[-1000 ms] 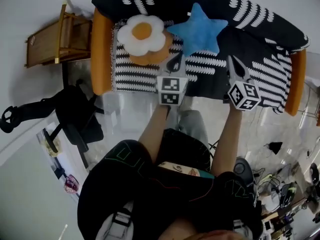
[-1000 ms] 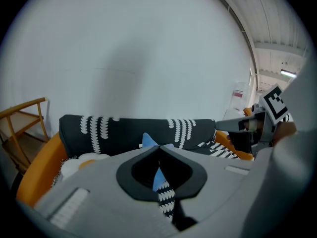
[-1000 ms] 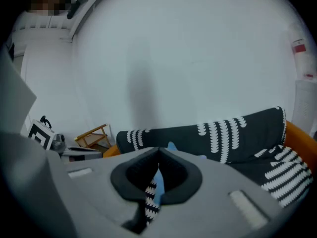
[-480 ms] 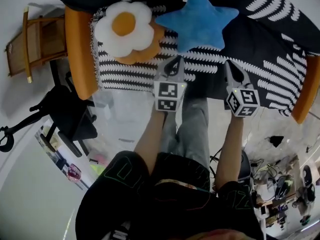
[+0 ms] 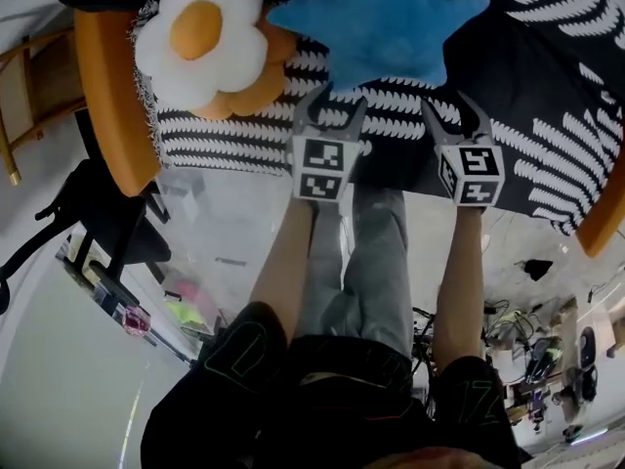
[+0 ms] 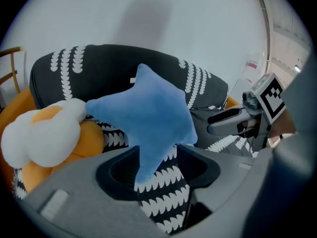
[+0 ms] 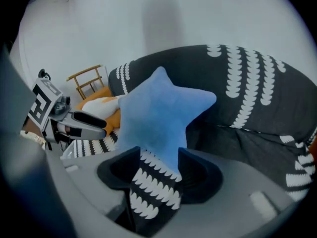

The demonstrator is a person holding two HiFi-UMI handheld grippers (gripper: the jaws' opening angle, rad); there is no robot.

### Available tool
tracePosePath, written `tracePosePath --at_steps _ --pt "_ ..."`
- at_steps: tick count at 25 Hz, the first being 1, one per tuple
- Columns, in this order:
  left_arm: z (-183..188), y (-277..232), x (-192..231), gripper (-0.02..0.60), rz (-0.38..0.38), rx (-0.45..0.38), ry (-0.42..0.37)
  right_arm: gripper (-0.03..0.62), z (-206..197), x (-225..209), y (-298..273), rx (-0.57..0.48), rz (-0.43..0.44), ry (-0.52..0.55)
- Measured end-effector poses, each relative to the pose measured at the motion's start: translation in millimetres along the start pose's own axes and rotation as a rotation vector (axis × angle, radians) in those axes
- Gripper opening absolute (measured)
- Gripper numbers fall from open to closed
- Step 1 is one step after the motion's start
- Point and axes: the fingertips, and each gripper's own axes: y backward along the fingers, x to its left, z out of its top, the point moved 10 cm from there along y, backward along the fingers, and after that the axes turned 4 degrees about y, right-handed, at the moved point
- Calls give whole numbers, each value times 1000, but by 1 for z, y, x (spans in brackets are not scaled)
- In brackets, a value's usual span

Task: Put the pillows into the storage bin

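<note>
A blue star pillow (image 5: 381, 22) leans against the back of a black-and-white patterned sofa (image 5: 244, 140). A white flower pillow with an orange centre (image 5: 200, 37) lies to its left by the orange armrest (image 5: 103, 96). My left gripper (image 5: 330, 106) hovers just below the star's lower left point. Its jaws have just been opening and now stand open. My right gripper (image 5: 457, 110) sits open below the star's lower right, its jaws also just opened. In both gripper views the star (image 6: 148, 118) (image 7: 158, 115) shows between the jaws, and the pads do not press on it.
A wooden chair (image 5: 29, 96) stands left of the sofa. A black office chair (image 5: 98, 213) is on the floor in front of it. Cables and small clutter (image 5: 547, 360) cover the floor at the right. No storage bin is in view.
Both grippers have dropped toward the sofa seat and come closer to the star pillow. Their jaws, shut in the earlier frames, now stand open.
</note>
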Motion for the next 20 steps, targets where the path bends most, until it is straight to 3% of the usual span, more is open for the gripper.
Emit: tracePosePath --at_steps 4,7,14,20 --pt "-7 -26 8 299 62 59 29 292 -3 -18 -32 77 8 92" --pt "-5 -42 8 336 70 80 15 299 -2 -30 -52 113 24 155" --pt "-9 -79 12 345 28 155 -39 371 -5 -30 -102 224 116 274" --pt "-12 -93 12 339 104 141 -46 356 -2 -26 -119 218 124 307"
